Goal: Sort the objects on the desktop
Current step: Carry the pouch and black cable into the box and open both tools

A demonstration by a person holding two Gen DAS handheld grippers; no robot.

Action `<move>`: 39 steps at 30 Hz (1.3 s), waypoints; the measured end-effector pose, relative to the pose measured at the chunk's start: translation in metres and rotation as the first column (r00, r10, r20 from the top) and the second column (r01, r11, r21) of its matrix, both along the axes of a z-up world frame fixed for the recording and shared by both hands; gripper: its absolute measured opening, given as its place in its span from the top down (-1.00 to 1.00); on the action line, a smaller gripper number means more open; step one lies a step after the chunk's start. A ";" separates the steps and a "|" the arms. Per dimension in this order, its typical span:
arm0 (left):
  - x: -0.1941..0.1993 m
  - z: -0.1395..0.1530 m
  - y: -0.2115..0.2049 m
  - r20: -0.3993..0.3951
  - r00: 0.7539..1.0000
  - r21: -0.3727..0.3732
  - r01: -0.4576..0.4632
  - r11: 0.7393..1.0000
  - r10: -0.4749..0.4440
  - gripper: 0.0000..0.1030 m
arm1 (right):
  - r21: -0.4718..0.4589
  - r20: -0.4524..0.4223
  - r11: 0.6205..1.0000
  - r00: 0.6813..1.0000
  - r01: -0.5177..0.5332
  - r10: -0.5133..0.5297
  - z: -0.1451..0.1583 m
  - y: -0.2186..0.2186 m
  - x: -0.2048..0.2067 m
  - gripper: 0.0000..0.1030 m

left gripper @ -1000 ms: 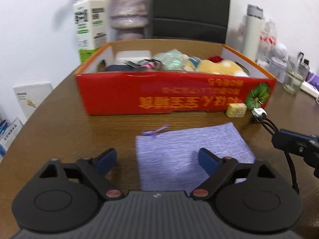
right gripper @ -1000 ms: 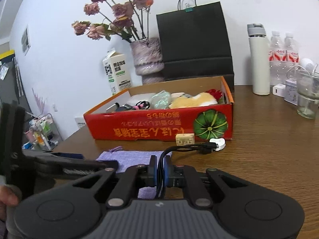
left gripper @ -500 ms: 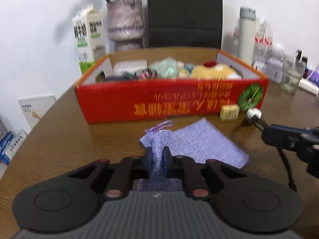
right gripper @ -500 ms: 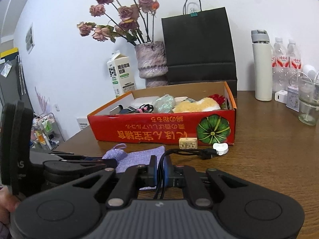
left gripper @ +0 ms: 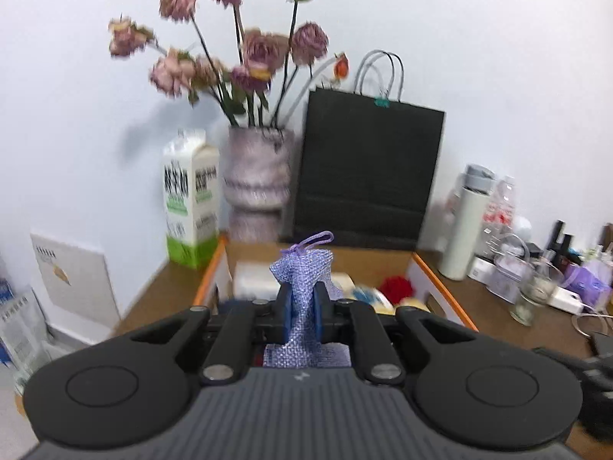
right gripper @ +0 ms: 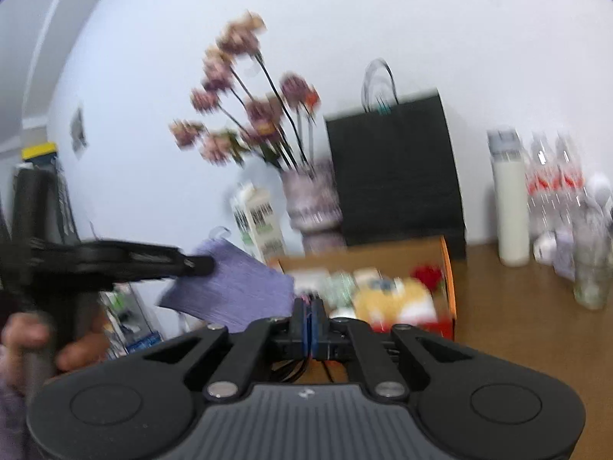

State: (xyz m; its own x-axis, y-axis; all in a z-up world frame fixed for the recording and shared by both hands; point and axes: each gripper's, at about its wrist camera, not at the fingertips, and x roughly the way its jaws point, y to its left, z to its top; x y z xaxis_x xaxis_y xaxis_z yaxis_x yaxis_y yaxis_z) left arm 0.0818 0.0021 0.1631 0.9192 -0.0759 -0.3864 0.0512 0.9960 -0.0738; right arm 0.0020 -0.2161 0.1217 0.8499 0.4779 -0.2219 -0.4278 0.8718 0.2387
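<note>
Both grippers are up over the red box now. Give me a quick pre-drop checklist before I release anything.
1. Left gripper firm on the purple pouch: ok, pads shut on its neck.
2. Pouch off the table: ok, it hangs free in the right wrist view.
3. Pouch over the red box: ok in the left wrist view, box interior lies right beyond the fingers.
4. Right gripper holding the black cable: ok, jaws closed, cable trailing beneath.
5. Cable's plug end clear of the box wall: cannot tell, hidden below.
6. Free space inside the box: cannot tell, blurred contents.
</note>
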 end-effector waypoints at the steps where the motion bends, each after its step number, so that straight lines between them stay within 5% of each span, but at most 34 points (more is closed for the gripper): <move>1: 0.006 0.003 -0.001 0.005 1.000 0.005 -0.009 1.000 0.009 0.77 | -0.008 0.019 1.000 1.000 0.005 -0.005 0.007 -0.001 0.002 0.98; 13: 0.063 0.031 0.001 0.003 0.997 -0.085 0.080 0.993 -0.080 0.76 | 0.012 0.057 1.000 0.998 0.009 -0.009 0.066 0.002 0.065 0.98; 16: 0.095 0.003 -0.004 0.001 0.997 0.008 0.072 0.997 -0.072 0.72 | 0.068 0.041 0.997 0.999 -0.029 0.026 0.066 0.007 0.104 0.98; 19: 0.140 -0.053 0.007 -0.168 0.985 0.009 0.038 0.999 -0.036 0.72 | 0.121 -0.107 0.993 0.994 -0.006 0.019 0.038 0.002 0.166 0.98; 23: 0.163 -0.103 0.008 -0.267 0.964 0.038 0.017 0.999 -0.006 0.71 | -0.051 -0.224 0.986 0.960 0.161 -0.168 -0.019 0.006 0.216 0.97; 27: 0.159 -0.100 -0.002 -0.230 0.973 0.095 0.027 0.995 -0.005 0.00 | -0.134 -0.257 0.955 0.922 0.264 -0.290 -0.048 0.006 0.226 0.95; 31: 0.157 -0.095 -0.010 -0.210 0.978 0.167 0.034 0.985 0.001 -0.37 | -0.225 -0.267 0.914 0.881 0.337 -0.391 -0.055 0.005 0.228 0.69; 34: 0.153 -0.079 -0.006 -0.208 0.978 0.171 0.025 0.985 0.011 -0.43 | -0.133 -0.281 0.929 0.886 0.345 -0.369 -0.048 -0.007 0.218 0.25; 39: 0.142 -0.047 -0.014 -0.232 0.968 0.215 -0.043 0.976 0.094 -0.55 | -0.141 -0.174 0.912 0.897 0.385 -0.406 -0.019 -0.005 0.185 0.00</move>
